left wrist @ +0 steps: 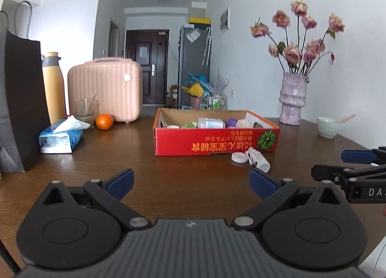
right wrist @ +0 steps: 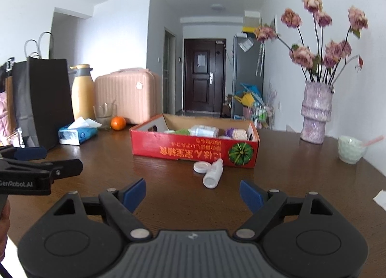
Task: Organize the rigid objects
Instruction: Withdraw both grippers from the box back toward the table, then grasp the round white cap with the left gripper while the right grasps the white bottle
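A red cardboard box (left wrist: 205, 141) (right wrist: 183, 149) sits mid-table and holds several small items: a white bottle, a purple thing, a cream pouch. In front of its right end lie a small white bottle (left wrist: 259, 159) (right wrist: 213, 173) on its side and a round white lidded case (left wrist: 238, 157) (right wrist: 202, 167), side by side on the table. My left gripper (left wrist: 191, 185) is open and empty, short of both. My right gripper (right wrist: 193, 196) is open and empty, just short of the bottle. Each gripper shows at the edge of the other's view.
The brown wooden table (left wrist: 144, 162) also carries a dark paper bag (left wrist: 19, 104), a yellow flask (left wrist: 54, 87), a tissue pack (left wrist: 60, 138), a glass (left wrist: 85, 110), an orange (left wrist: 104, 121), a pink case (left wrist: 106, 90), a vase of flowers (left wrist: 292, 99) and a pale green cup (left wrist: 327, 127).
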